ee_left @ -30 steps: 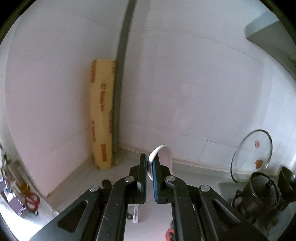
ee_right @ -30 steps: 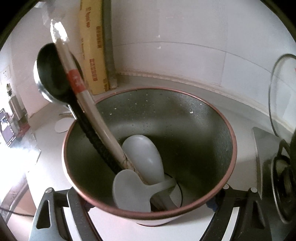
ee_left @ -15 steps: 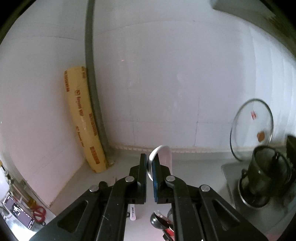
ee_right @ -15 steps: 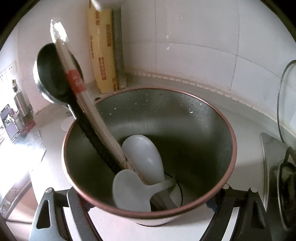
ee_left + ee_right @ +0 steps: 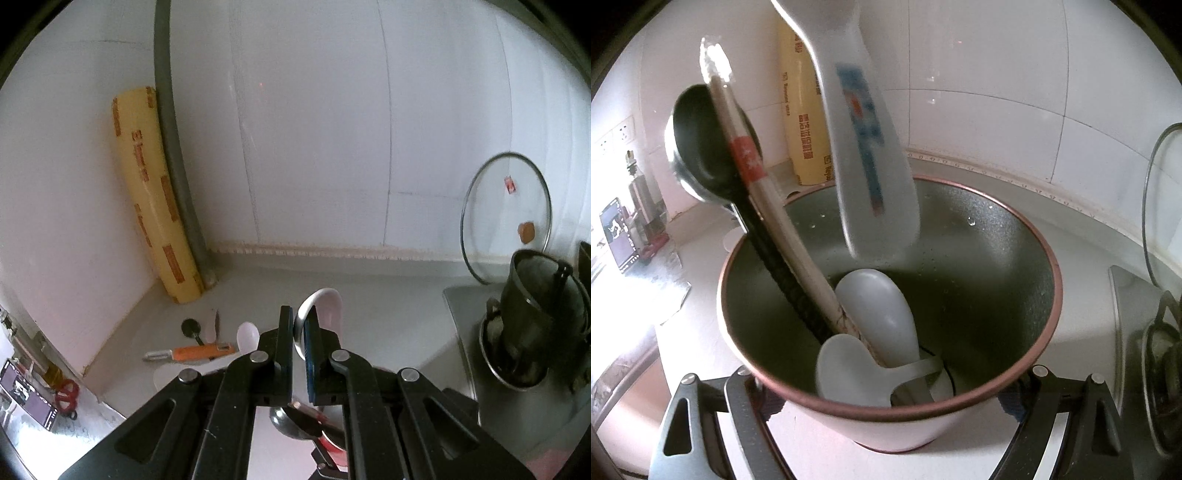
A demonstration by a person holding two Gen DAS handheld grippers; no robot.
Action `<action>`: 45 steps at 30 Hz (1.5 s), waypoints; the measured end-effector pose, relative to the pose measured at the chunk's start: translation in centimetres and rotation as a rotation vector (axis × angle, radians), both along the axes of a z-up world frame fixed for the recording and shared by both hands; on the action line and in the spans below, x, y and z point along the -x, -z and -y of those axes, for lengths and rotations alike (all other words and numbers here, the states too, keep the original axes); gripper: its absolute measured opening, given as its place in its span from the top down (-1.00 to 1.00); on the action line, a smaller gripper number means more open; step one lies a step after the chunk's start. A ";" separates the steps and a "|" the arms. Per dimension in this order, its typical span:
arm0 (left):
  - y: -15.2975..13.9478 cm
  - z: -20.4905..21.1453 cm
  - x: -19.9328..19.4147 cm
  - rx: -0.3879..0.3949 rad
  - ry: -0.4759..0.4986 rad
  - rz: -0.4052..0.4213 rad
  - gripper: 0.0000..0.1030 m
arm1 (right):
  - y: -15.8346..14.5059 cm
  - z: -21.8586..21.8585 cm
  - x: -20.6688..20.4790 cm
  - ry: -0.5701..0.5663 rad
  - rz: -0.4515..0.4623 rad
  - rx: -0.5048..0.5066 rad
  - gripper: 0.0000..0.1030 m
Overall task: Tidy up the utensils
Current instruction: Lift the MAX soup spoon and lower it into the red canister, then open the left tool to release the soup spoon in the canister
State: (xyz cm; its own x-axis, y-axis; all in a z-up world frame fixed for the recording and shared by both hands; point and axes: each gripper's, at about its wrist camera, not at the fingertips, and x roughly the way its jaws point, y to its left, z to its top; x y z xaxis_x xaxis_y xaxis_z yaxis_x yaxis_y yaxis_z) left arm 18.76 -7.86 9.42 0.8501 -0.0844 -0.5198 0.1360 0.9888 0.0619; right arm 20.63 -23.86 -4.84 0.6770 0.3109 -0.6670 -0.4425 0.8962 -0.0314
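Left tool (image 5: 298, 332) clamped on white rice paddle (image 5: 864, 147), paddle blade hanging over bowl (image 5: 1015, 387), right tool (image 5: 886, 398) gripping bowl by its sides, ladle (image 5: 701, 147), wrapped chopsticks (image 5: 750, 162) and two white spoons (image 5: 879, 317) inside, peeler (image 5: 192, 352) on tabletop (image 5: 388, 295).

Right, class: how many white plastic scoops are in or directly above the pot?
3: two white scoops lie inside the pot, one over the other; a third hangs above it. Others may be hidden.

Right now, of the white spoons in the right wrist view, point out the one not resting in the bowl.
The long white spoon with blue print: it hangs above the bowl, tip over the opening. The other two white spoons lie at the bottom.
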 end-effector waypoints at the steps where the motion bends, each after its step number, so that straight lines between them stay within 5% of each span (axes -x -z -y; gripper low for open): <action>1: 0.3 0.1 -0.1 -0.004 0.001 -0.008 0.90 | 0.1 -0.3 -0.4 0.000 -0.001 -0.001 -0.75; 25: 3.2 2.6 -0.6 0.023 0.054 -0.197 0.85 | 0.7 -0.1 -1.1 -0.013 0.007 -0.009 -0.75; 45: 2.7 2.0 0.0 0.065 0.057 -0.215 0.61 | 0.9 0.3 -1.3 -0.014 0.001 -0.010 -0.75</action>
